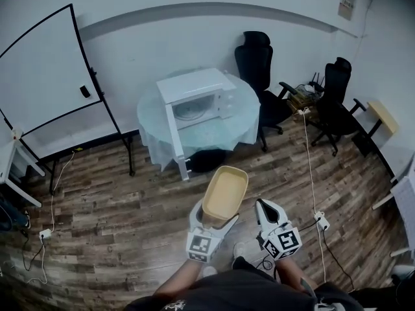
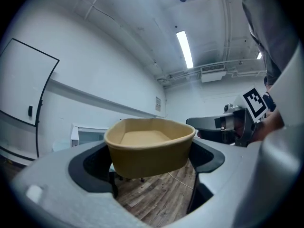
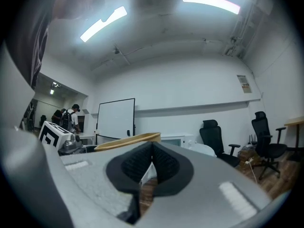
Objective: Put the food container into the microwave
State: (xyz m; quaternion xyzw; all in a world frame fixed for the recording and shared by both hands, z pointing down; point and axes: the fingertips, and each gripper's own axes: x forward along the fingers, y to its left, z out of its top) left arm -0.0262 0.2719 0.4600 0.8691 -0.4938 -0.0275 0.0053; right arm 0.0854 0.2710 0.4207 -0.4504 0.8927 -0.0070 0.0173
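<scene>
– While the microwave [image 1: 194, 99] waits well ahead of both grippers, where's the food container [image 1: 225, 192]?
– Clamped at its near end in the left gripper [image 1: 214, 225]'s jaws. Looks light, thin-walled, crushable: squeeze gently below the rim. Right gripper [image 1: 264, 207], just beside, is closed on nothing.

- A round counter [image 1: 249, 118] stands on the wooden floor [image 1: 117, 219] close to the white wall. It is covered by a pale, glossy cloth [image 1: 154, 149] that hangs over its edge.
- One white microwave [image 1: 194, 86] sits directly on the counter, toward its left side.
- The microwave's door [image 1: 176, 138] is swung open, and a round turntable shows inside.
- A dark object [image 1: 207, 161] lies on the floor at the counter's near edge; what it is cannot be told.
</scene>
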